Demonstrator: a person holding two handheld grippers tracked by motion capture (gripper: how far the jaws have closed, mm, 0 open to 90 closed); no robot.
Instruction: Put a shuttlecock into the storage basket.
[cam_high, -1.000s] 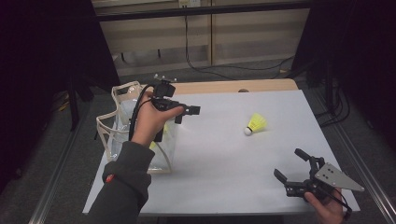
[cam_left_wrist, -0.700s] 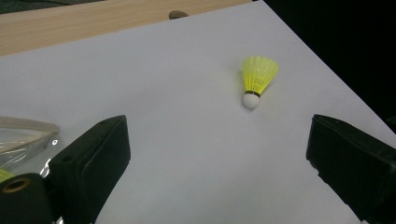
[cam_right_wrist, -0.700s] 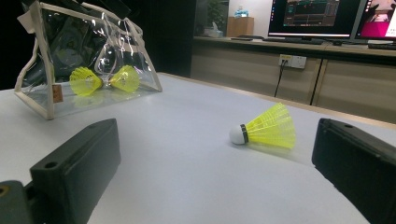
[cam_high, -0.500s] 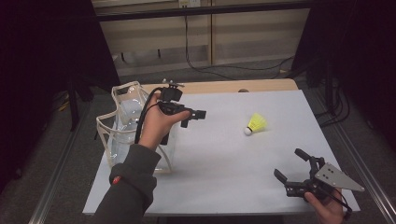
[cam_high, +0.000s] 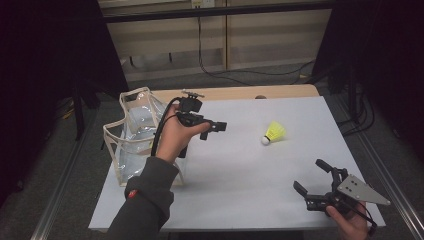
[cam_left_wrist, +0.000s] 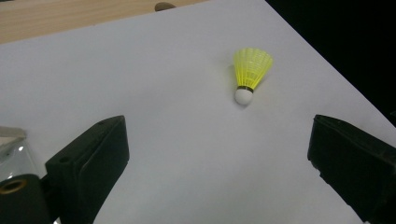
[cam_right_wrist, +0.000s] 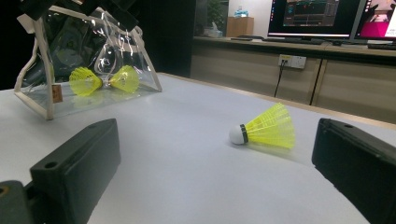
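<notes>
The left gripper (cam_high: 216, 127), a black two-jaw tool held in the person's left hand (cam_high: 175, 137), is raised above the left half of the table, its tip pointing right. In the left gripper view its jaws stand wide apart with nothing between them, and they frame a bright yellow feathered shuttlecock with a white rounded cork tip (cam_left_wrist: 249, 74). That shuttlecock lies on its side on the white tabletop (cam_high: 240, 175), right of centre and well apart from the left gripper; in the high view (cam_high: 272, 133) its cork points toward the near left.

Just left of the left hand stands a clear plastic bag with cream fabric edging (cam_high: 131, 137), at the left edge of the table. In the right gripper view two more yellow shuttlecocks (cam_right_wrist: 85, 80) lie inside the bag (cam_right_wrist: 35, 100), side by side.

The right gripper (cam_high: 316, 182), also black, with a grey three-cornered plate on top, sits low at the near right corner of the table in the person's right hand (cam_high: 350, 225). Its jaws are spread wide and hold nothing. In its own view the loose shuttlecock (cam_right_wrist: 266, 128) lies beyond the jaws, well apart from them.

Beyond the white surface runs a light wooden strip (cam_high: 235, 93) along the far edge. Far off in the right gripper view, lit computer monitors (cam_right_wrist: 322, 16) stand on a counter.
</notes>
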